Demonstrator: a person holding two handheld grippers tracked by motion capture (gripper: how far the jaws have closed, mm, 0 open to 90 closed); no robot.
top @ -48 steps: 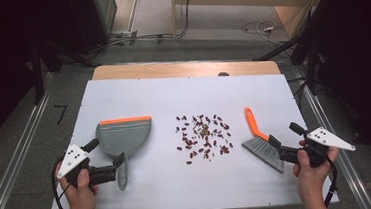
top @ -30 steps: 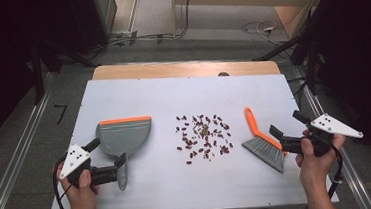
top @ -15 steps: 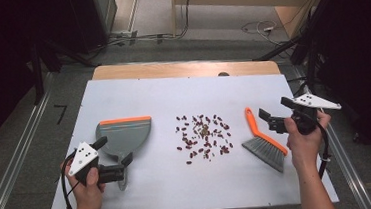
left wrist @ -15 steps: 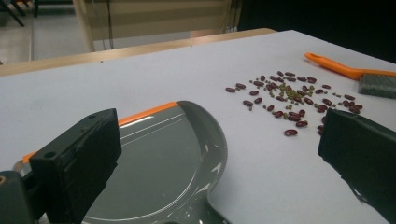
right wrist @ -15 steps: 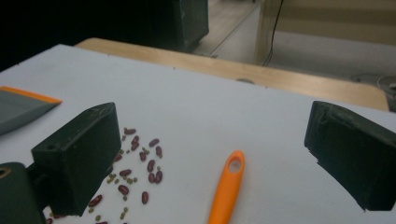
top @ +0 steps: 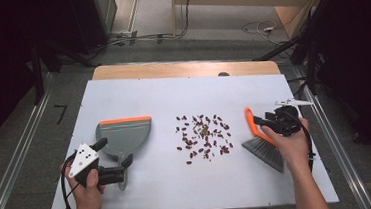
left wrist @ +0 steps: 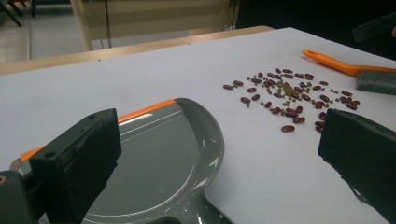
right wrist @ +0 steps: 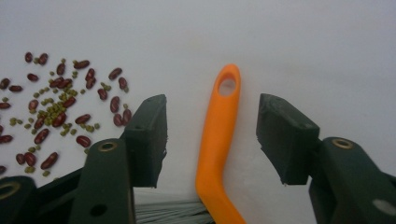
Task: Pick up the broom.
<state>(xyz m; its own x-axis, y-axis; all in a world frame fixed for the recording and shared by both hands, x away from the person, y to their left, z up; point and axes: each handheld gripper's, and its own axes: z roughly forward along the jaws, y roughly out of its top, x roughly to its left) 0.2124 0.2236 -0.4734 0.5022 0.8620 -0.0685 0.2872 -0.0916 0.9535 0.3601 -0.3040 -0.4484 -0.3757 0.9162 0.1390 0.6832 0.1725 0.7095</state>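
A lab or test room rather than a home; the white table point(top: 122, 97) stands alone as a work surface, its wooden edge showing at the far side; metal rails point(top: 13, 168) run along the grey floor on both sides of the table; loose cables point(top: 168, 34) and a plug strip lie on the floor beyond the table; dark curtains hang left and right of it.

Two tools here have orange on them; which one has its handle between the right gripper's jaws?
The brush: its orange handle lies between the right gripper jaws, not yet pinched. The grey dustpan with the orange lip sits by the left gripper.
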